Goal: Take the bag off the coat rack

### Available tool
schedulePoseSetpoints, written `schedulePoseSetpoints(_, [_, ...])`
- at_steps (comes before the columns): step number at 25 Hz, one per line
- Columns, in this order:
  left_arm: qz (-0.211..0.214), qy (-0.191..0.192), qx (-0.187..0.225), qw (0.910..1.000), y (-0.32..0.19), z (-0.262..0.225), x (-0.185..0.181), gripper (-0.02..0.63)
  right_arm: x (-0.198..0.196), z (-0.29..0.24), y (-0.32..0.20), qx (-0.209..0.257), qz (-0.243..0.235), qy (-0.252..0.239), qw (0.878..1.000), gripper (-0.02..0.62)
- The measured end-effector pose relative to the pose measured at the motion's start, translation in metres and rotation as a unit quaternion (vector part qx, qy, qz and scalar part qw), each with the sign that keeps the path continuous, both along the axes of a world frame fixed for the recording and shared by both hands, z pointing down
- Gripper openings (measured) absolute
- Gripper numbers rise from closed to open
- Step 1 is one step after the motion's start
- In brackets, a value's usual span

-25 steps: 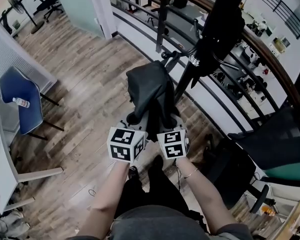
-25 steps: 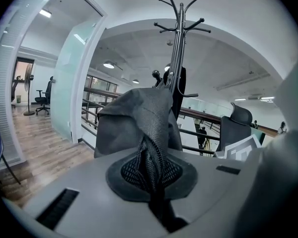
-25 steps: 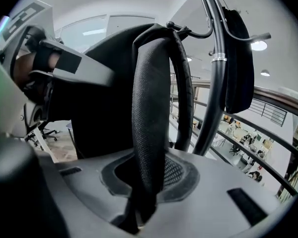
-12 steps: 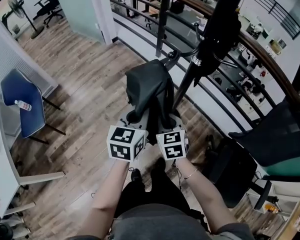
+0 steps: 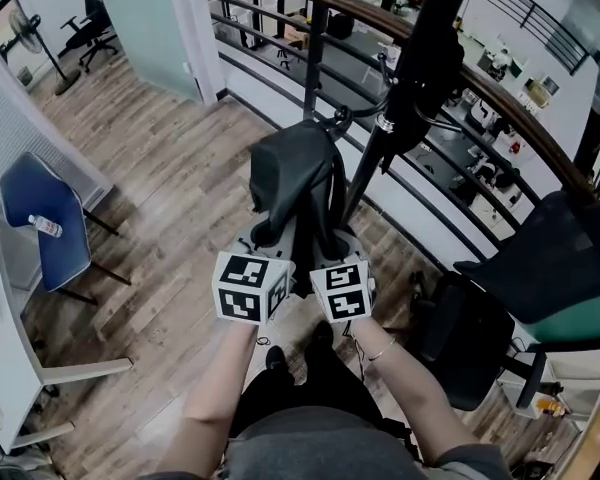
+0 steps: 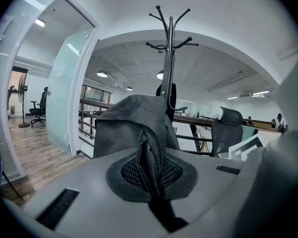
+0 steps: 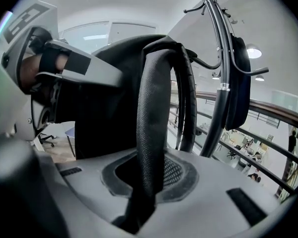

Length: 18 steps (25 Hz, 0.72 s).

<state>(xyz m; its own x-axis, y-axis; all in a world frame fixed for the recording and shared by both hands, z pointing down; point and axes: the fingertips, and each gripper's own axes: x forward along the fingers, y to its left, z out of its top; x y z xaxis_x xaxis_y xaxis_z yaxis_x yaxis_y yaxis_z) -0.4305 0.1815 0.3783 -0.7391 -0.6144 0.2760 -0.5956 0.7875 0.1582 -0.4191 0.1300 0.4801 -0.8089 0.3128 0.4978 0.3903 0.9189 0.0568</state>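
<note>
A: While both pairs of jaws are clamped, what's actually in them?

B: On the left gripper (image 6: 151, 180), the jaws are pinched tight on a ridge of mesh fabric on the backpack (image 6: 134, 128). On the right gripper (image 7: 144, 182), the jaws are closed on the padded shoulder strap (image 7: 154, 118), which loops up and over in front of it.

A: Backpack location?

B: Held up in front of the person, just beside the coat rack (image 5: 362, 183) pole. Both grippers sit side by side at its lower end. Its top is right at a low hook (image 5: 338, 118); can't tell whether it hangs there or is clear.

A: Surroundings?

B: Another dark item (image 7: 237, 83) hangs higher on the rack. Railing (image 5: 315, 58) behind, wood floor (image 5: 170, 168) below. Blue chair (image 5: 30, 183) with a bottle (image 5: 46, 227) at left, black office chair (image 5: 540, 268) at right.
</note>
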Motion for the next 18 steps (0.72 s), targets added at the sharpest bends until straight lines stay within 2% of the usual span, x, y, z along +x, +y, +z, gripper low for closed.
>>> schedulePoseSetpoints(9, [0.005,-0.009,0.003,0.9999,0.009,-0.008,0.007,0.026,0.01,-0.006,0.012,-0.004,0.003,-0.001,1.0,0.055])
schedulePoseSetpoints(18, [0.003,-0.025,0.015,0.9996,0.025,-0.026,0.012,0.026,0.013,-0.026,0.026,-0.002,0.003,-0.022,1.0,0.054])
